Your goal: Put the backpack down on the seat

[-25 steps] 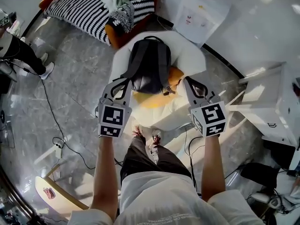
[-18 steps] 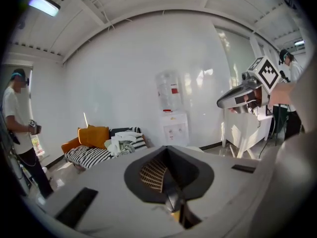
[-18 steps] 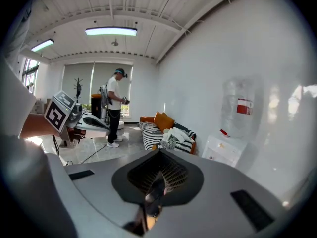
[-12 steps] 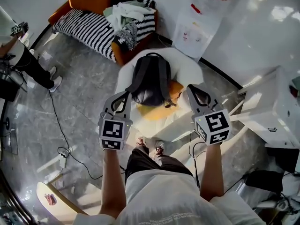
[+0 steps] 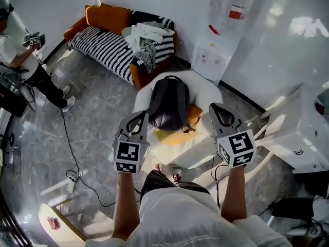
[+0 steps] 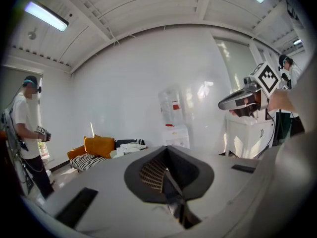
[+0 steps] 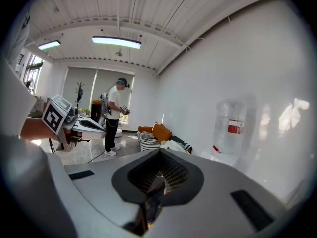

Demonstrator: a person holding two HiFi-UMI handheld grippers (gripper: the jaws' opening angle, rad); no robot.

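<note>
- The dark grey fabric backpack (image 5: pixel 167 103) lies flat on the white rounded armchair seat (image 5: pixel 208 84), straps up. Its near end rests on an orange-yellow cushion (image 5: pixel 172 136).
- Judged from that, the putting-down looks complete. What remains is a clean retreat: lift both tools straight back toward the person, clear of the shoulder straps, so nothing catches and drags the bag off the cushion.
- A check worth making: the bag sits well inside the seat rim, so it should not slide.
- The left gripper (image 5: pixel 138 120) has its two jaws pressed together with nothing between them. Its own view looks level across the room and shows no bag.
- The right gripper (image 5: pixel 218 110) is likewise closed and empty.
- The backpack lies between the two tools and farther out, touching neither. The left tip is just beside the bag's near-left corner, and the right tip is near the cushion's right edge.
- Farther left stands a black-and-white striped sofa (image 5: pixel 103 45).
</note>
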